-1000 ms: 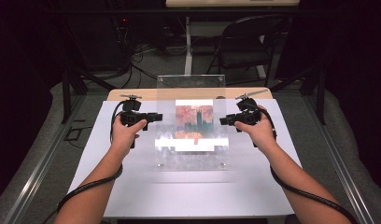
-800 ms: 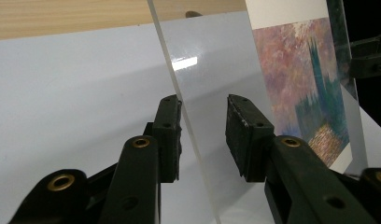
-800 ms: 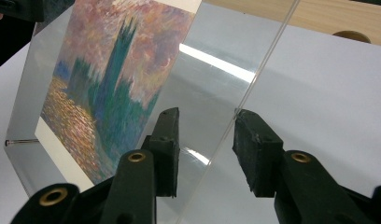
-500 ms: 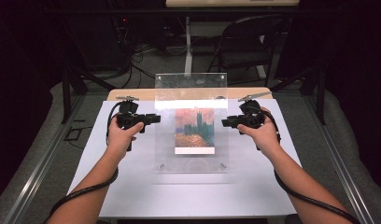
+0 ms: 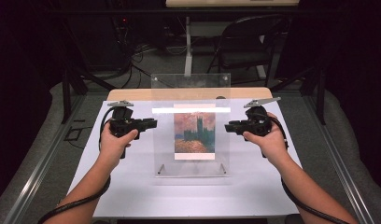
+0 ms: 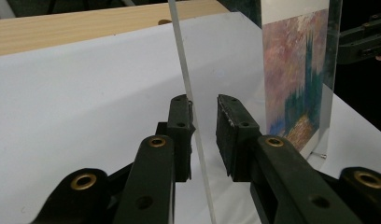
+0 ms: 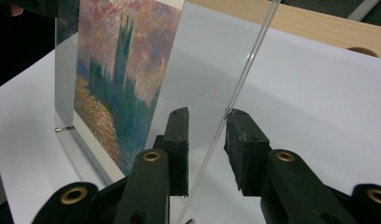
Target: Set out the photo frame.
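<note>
Light falls from above onto the white worktop, which stands bright while the room around it sinks into near black. A hard white bar of glare crosses the clear acrylic frame just above its printed painting. Shadows under the forearms are faint and soft. In both gripper views the near black tongs are slightly soft, the sheet's edge catching a thin bright line.

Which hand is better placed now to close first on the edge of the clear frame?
Left, slightly: the left tool has one jaw against the clear frame edge. The right tool shows gaps on both sides.
</note>
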Demonstrator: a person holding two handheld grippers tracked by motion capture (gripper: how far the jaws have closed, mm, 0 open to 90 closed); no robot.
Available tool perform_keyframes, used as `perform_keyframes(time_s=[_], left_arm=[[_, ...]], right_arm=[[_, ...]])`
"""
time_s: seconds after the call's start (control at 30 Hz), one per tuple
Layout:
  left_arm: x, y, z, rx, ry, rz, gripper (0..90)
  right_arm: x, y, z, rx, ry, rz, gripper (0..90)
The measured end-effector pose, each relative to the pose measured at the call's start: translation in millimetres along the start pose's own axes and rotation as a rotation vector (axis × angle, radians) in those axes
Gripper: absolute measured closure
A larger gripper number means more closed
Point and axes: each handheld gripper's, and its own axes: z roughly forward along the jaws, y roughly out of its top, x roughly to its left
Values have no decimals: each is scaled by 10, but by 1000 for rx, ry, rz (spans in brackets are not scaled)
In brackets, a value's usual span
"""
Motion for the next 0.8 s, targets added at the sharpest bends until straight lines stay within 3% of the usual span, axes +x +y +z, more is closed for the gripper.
perform_keyframes(time_s=[0.17, 0.37, 0.6, 0.8], left_arm=[[-63, -51, -88, -4, -21, 16, 776], [-161, -109, -169, -7, -15, 42, 781], [-219, -186, -245, -18, -42, 46, 784], [-287, -243, -294, -26, -40, 51, 782]], right_arm=[[59, -51, -95, -6, 12, -22, 758], [124, -100, -168, -13, 28, -32, 776], [196, -169, -246, -22, 42, -43, 782], [240, -224, -295, -31, 55, -48, 785]])
